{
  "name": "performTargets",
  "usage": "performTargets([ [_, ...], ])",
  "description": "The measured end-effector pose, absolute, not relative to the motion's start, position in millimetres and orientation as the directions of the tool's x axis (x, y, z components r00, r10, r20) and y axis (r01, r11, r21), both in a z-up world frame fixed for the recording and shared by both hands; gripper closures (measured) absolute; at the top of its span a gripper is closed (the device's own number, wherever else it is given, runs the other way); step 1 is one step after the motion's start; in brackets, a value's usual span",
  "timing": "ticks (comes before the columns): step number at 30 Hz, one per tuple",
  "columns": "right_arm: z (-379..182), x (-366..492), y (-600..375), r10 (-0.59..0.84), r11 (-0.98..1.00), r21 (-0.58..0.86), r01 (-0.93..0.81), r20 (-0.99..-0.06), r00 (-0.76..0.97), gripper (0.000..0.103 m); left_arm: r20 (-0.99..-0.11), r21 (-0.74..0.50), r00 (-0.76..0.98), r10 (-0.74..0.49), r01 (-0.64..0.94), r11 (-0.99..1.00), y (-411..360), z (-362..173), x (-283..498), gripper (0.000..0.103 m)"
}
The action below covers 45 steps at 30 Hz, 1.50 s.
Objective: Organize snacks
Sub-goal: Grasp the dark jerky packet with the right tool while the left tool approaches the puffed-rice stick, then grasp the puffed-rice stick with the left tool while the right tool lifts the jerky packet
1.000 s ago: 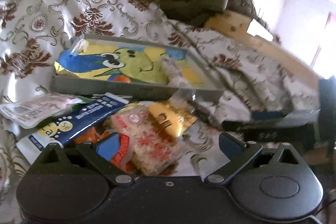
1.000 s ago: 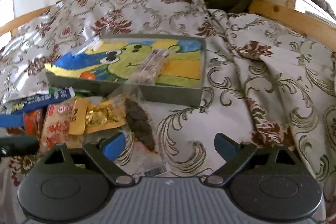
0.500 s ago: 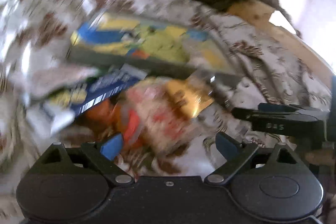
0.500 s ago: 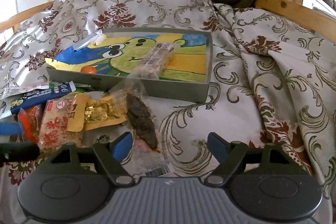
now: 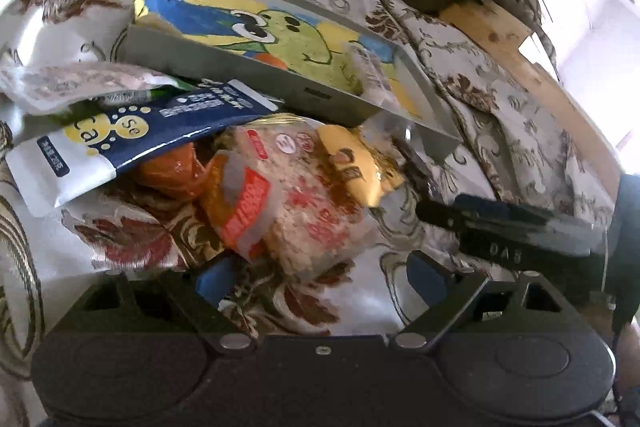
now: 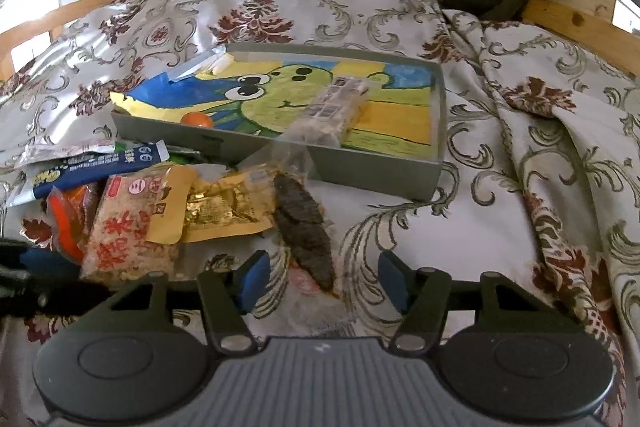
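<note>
— Where is your right gripper (image 6: pixel 320 279)?
— Just over the bed, its jaws closing around a clear packet of dark snack (image 6: pixel 306 227), not yet pressing. My left gripper (image 5: pixel 316 273) gapes wide behind the rice-cake packet (image 5: pixel 308 203).

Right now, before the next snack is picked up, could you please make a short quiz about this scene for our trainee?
1. True or false: the grey tray already holds a wrapped snack bar.
2. Which snack lies between the fingers of the right gripper?
A. the blue sachet
B. the dark snack in clear wrap
C. the golden pouch
3. Fill in: the small round thing in the tray's near left part is coloured ____.

Key: 1 true; 2 B (the fingers have just been closing, not yet pressing); 3 orange.
</note>
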State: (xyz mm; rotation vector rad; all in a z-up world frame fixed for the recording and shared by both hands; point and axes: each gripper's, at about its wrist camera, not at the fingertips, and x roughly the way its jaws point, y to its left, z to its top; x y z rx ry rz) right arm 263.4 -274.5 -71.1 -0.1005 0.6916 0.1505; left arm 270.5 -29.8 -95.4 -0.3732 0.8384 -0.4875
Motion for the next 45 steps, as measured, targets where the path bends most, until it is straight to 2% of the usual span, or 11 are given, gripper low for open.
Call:
performTargets([
  [3,-74.5,267.2,-270.8,0.106,0.981,-0.055,-0.184,-0.646,0.756,0.04,-0.595,-0.545,0.569,-0.568,0.234,0.805,-26.2,-98.1,275.8,0.01],
  [5,-77.1,270.2,-267.9,0.098,0.979,-0.075,-0.19,-0.644,0.759,0.04,-0.583,-0.572,0.557,-0.592,0.237,0.786,-27.6,-99.4,278.3,0.001],
  [9,-79.1,275.1,-264.4,0.097,0.978,-0.084,-0.193,-0.634,0.767,0.043,-0.582,-0.57,0.546,-0.602,0.255,0.781,-32.6,-98.5,277.0,0.002],
  [12,-79.1,276.2,-260.9,0.103,0.97,-0.108,-0.216,-0.625,0.774,0.048,-0.573,-0.607,0.541,-0.616,0.225,0.762,-30.4,-97.5,275.9,0.011],
  [14,-80.5,275.5,-259.0,0.112,0.961,-0.134,-0.243,-0.613,0.782,0.048,-0.568,-0.621,0.543,-0.619,0.211,0.755,-28.7,-97.0,275.2,0.022],
  [18,-81.3,276.8,-254.2,0.125,0.946,-0.164,-0.278,-0.608,0.784,0.047,-0.548,-0.648,0.551,-0.629,0.196,0.736,-25.2,-97.3,273.6,0.035],
  [21,-84.4,279.6,-252.6,0.125,0.943,-0.17,-0.285,-0.614,0.779,0.046,-0.501,-0.696,0.549,-0.669,0.204,0.688,-22.2,-96.7,273.7,0.047],
  [25,-87.5,283.3,-254.6,0.135,0.95,-0.14,-0.28,-0.623,0.77,0.044,-0.442,-0.688,0.569,-0.693,0.28,0.669,-28.5,-86.8,272.3,0.048],
  [34,-88.6,285.0,-254.1,0.128,0.952,-0.139,-0.272,-0.627,0.769,0.044,-0.449,-0.681,0.588,-0.672,0.262,0.684,-39.2,-90.4,292.4,0.049],
  [40,-89.1,285.3,-254.2,0.126,0.953,-0.14,-0.27,-0.625,0.77,0.044,-0.475,-0.692,0.585,-0.657,0.213,0.69,-35.5,-96.7,302.0,0.055],
  [45,-88.8,285.7,-254.9,0.128,0.954,-0.134,-0.267,-0.625,0.77,0.044,-0.493,-0.659,0.59,-0.639,0.225,0.717,-33.9,-95.7,303.2,0.07],
])
